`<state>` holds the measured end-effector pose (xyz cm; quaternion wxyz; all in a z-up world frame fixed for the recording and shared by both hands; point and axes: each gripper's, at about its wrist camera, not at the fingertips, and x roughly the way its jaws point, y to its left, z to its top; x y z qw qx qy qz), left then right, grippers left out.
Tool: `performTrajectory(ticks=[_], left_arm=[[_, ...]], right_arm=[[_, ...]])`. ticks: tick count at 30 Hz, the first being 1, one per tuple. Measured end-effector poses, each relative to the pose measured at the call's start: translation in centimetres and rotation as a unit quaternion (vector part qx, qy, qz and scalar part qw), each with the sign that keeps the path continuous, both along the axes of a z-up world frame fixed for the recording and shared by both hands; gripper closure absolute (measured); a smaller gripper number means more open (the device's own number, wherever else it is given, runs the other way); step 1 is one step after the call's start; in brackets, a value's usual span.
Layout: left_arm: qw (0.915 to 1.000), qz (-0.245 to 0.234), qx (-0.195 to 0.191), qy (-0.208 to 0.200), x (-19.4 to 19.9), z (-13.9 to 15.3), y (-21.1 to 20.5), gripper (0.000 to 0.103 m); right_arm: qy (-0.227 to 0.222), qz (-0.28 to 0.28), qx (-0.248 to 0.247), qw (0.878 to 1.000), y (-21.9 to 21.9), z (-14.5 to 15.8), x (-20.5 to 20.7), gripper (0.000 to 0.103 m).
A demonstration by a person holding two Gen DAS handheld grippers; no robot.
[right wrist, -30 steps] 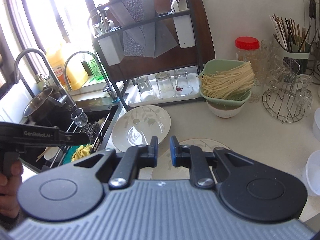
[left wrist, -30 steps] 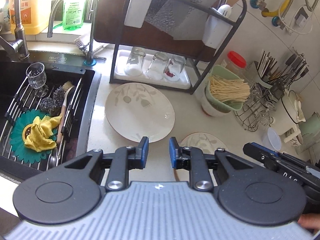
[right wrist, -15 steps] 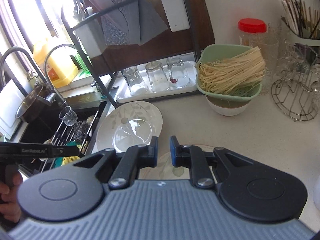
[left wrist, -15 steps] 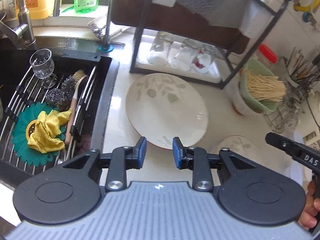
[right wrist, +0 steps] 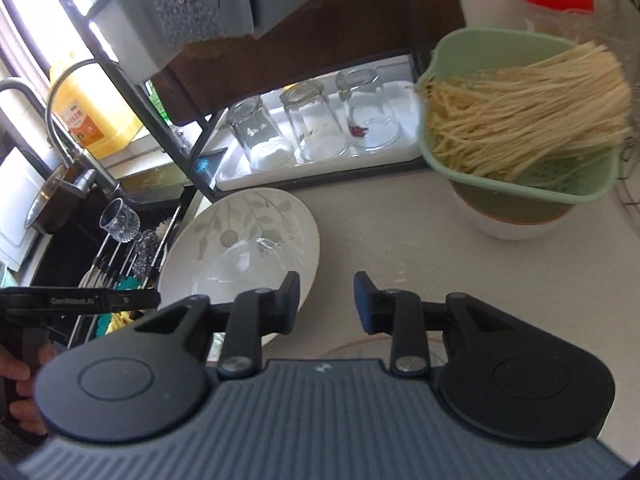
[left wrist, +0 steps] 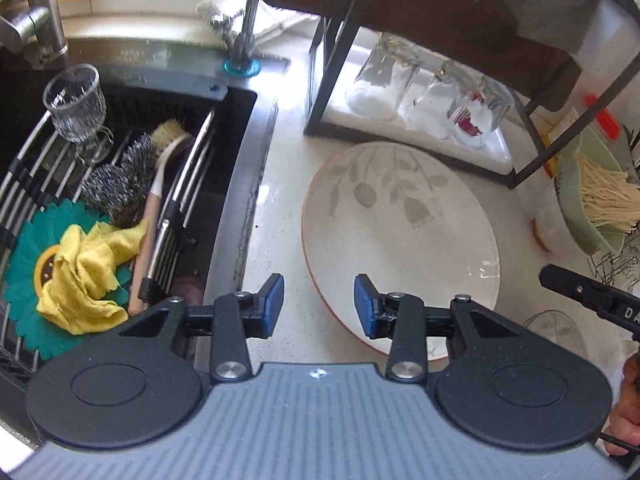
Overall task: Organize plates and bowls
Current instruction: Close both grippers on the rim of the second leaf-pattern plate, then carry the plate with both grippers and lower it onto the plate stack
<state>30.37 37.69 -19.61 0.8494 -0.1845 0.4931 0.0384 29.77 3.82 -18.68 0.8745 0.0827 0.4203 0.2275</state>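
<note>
We found both the left gripper (left wrist: pixel 319 306) and right gripper (right wrist: pixel 327 303) opening, fingers apart on nothing, and judged the large leaf-patterned white ceramic plate (left wrist: pixel 404 240) might skid across the bench (left wrist: pixel 280 312).

Left black plastic tongs (left wrist: pixel 319 305) with blue rubber pads, silver pivot screws, round black discs, ribbed grey base, right black tongs (right wrist: pixel 326 303) alike, white lettering along each black handle bar
</note>
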Motion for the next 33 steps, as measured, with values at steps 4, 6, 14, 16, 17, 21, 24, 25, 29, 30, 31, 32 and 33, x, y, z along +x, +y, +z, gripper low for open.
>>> performTrajectory(ticks=[4, 6, 14, 16, 17, 21, 24, 25, 29, 30, 31, 32, 33], left_arm=[[1.0, 0.005, 0.001, 0.0, 0.7, -1.2, 0.6, 0.059], [0.9999, 0.003, -0.009, -0.006, 1.0, -1.6, 0.7, 0.059], [0.9998, -0.002, -0.015, -0.012, 2.6, -2.3, 0.5, 0.074], [0.9996, -0.003, -0.025, -0.013, 2.9, -2.6, 0.7, 0.081], [0.9993, -0.003, -0.034, -0.014, 3.1, -2.8, 0.8, 0.082], [0.9995, -0.005, -0.026, -0.017, 3.4, -3.1, 0.8, 0.083], [0.9995, -0.006, -0.021, -0.02, 3.3, -3.1, 0.7, 0.083], [0.9995, -0.009, -0.025, -0.018, 3.3, -3.1, 0.8, 0.083], [0.9991, -0.016, -0.037, -0.016, 2.7, -2.5, 0.9, 0.084], [0.999, -0.019, -0.037, -0.017, 2.4, -2.1, 0.7, 0.084], [0.9988, -0.02, -0.041, -0.018, 2.2, -1.6, 0.6, 0.084], [0.9987, -0.023, -0.042, -0.019, 2.0, -1.2, 0.5, 0.084], [0.9986, -0.027, -0.041, -0.02, 1.8, -0.7, 0.3, 0.084]], right_arm=[[0.018, 0.01, 0.011, 1.0, 1.2, -1.4, 1.8, 0.069], [0.02, 0.017, 0.008, 1.0, 1.8, -2.1, 2.6, 0.07], [0.034, 0.043, 0.0, 0.998, 3.4, -3.9, 4.7, 0.072], [0.036, 0.049, 0.001, 0.998, 3.7, -4.1, 5.0, 0.077], [0.037, 0.049, 0.0, 0.998, 3.9, -4.2, 5.1, 0.078], [0.042, 0.054, 0.0, 0.998, 4.2, -4.7, 5.5, 0.083], [0.047, 0.054, 0.011, 0.997, 3.9, -4.9, 5.5, 0.084], [0.05, 0.055, 0.013, 0.997, 3.8, -4.9, 5.5, 0.084], [0.062, 0.062, 0.016, 0.996, 3.1, -4.5, 5.0, 0.087], [0.063, 0.065, 0.017, 0.996, 2.8, -4.3, 4.7, 0.088], [0.064, 0.066, 0.017, 0.996, 2.6, -4.0, 4.5, 0.088], [0.064, 0.067, 0.016, 0.996, 2.5, -3.8, 4.2, 0.088], [0.064, 0.068, 0.016, 0.995, 2.2, -3.5, 3.8, 0.088]])
